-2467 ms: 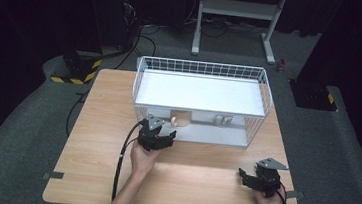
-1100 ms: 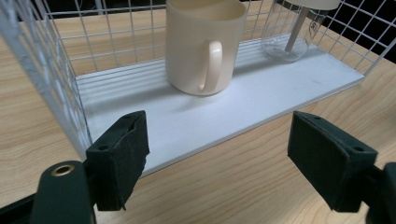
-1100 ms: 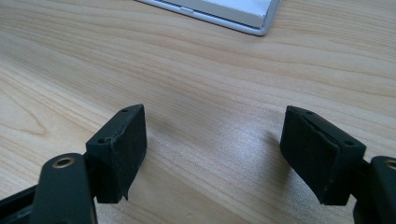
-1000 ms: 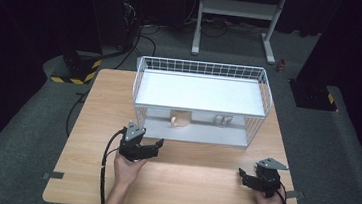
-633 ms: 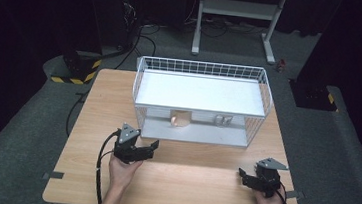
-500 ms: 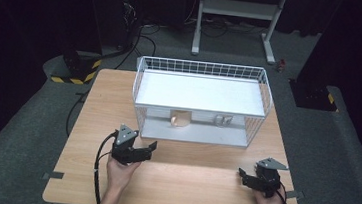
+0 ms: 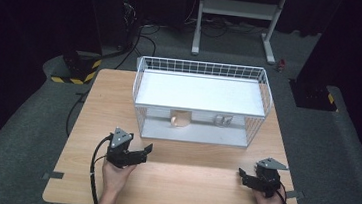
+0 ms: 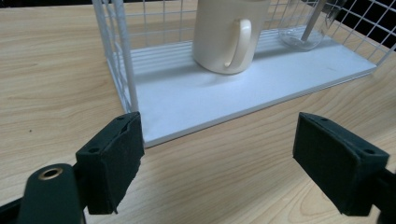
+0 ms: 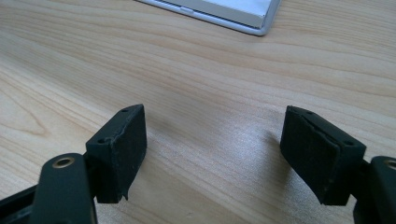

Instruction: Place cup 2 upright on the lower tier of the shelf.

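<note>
A white wire rack with two shelves stands at the back middle of the wooden table. On its lower shelf a cream mug stands upright, handle toward me, with a clear glass to its right. My left gripper rests on the table in front of the rack's left corner, open and holding nothing. My right gripper lies near the front right of the table, open over bare wood.
The rack's white base plate lies flat on the table, its corner post close ahead of my left jaws. A black cable trails from the left gripper. Tape tabs mark the table's front corners.
My left gripper has drawn back out of the rack's lower shelf toward the front left and settled on the table, with the mug left standing inside. The right gripper has stayed put.
</note>
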`<state>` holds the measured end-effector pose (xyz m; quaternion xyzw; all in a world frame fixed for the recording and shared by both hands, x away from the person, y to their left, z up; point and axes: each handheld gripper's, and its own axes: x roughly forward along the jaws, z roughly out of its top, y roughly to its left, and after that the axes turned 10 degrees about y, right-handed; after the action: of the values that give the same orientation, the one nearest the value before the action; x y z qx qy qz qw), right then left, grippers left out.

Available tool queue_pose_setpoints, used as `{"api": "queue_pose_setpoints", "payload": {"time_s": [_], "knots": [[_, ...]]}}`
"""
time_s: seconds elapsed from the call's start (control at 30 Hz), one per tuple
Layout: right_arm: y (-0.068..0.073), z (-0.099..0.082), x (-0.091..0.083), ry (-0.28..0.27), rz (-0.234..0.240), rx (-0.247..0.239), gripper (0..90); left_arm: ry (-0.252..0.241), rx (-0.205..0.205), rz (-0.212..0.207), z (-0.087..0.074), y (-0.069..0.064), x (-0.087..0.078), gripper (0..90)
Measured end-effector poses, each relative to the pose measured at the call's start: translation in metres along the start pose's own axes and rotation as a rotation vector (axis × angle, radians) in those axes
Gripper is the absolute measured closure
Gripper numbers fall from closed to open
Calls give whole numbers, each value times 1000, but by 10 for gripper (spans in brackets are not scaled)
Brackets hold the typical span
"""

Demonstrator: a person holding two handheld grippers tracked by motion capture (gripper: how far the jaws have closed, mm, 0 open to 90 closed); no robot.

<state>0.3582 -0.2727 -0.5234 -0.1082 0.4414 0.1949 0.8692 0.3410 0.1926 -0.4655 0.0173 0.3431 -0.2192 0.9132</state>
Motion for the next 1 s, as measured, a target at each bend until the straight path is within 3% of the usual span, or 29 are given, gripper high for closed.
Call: {"api": "queue_pose_setpoints", "payload": {"time_s": [0.73,1.0], "knots": [[0,0,0,1,0,2,228,51,-36,75,-24,18,-2,161],[0,0,0,0,0,0,228,74,-28,106,-28,20,2,161]]}}
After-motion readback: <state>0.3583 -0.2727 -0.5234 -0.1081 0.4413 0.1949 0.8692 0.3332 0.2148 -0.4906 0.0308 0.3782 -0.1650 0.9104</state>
